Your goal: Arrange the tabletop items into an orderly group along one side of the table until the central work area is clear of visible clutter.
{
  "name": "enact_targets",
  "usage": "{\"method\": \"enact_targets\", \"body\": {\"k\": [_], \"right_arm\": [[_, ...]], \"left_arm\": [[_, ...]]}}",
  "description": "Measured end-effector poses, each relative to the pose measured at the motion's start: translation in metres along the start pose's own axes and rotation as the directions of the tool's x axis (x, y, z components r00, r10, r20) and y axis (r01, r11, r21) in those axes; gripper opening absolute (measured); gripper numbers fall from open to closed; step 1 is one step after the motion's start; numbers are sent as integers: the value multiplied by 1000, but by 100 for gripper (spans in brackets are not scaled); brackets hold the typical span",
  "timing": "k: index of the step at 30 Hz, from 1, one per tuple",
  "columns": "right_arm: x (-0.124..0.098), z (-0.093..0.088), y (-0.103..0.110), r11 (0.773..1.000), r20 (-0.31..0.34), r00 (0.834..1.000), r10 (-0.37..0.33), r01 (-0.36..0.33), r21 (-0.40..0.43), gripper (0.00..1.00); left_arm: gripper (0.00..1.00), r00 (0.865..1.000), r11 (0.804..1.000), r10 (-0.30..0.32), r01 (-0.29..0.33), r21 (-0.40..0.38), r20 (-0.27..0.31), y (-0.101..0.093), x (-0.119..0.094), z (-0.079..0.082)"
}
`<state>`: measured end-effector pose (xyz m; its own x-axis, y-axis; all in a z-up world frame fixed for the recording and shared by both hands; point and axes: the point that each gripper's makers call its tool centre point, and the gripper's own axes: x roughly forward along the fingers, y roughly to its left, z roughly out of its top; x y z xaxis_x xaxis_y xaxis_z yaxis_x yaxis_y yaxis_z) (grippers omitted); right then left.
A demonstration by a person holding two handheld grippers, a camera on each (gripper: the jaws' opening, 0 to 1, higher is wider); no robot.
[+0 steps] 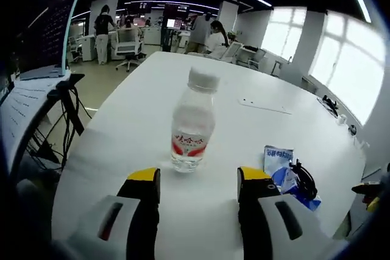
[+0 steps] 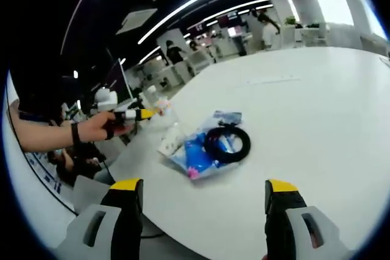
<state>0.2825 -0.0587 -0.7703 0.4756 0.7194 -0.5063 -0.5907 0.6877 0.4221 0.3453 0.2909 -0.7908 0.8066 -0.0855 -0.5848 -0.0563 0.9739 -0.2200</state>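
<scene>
Left gripper view: my left gripper [image 1: 198,181], jaws spread wide and empty, just short of an upright water bottle [image 1: 193,123] on the white table [image 1: 256,71]. Right gripper view: my right gripper [image 2: 204,196], likewise wide and empty, facing a blue packet [image 2: 194,150] bearing a black cable coil [image 2: 226,143]. Risk, as I judge it: the tall bottle tips if a jaw nudges it off-centre; the coil slides off the packet.

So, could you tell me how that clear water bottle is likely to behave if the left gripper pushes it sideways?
The water bottle stands upright, tall on a narrow base, so a high push would probably tip it. Once down, its round body would likely roll on the smooth white table. The clear plastic may be a little slippery for the open left gripper.
</scene>
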Motion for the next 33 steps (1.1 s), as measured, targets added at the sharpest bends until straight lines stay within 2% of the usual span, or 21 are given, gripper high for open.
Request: {"method": "enact_targets", "body": {"k": [2,12,22,33], "right_arm": [[0,2,1,1000,1,1000,5,-5,-7,84],[2,4,5,999,-2,1000,23,-23,-28,84],[2,2,9,999,1,999,37,-37,-37,84],[-4,-1,12,999,23,999,40,-40,-27,84]], "left_arm": [[51,1000,1000,-7,7,-4,-4,-2,-2,-3],[51,999,998,-26,24,-51,-41,-12,-34,-42],[51,997,998,-51,49,-48,-52,-17,-44,-55],[52,991,995,-100,97,-33,-94,-44,-44,-65]]}}
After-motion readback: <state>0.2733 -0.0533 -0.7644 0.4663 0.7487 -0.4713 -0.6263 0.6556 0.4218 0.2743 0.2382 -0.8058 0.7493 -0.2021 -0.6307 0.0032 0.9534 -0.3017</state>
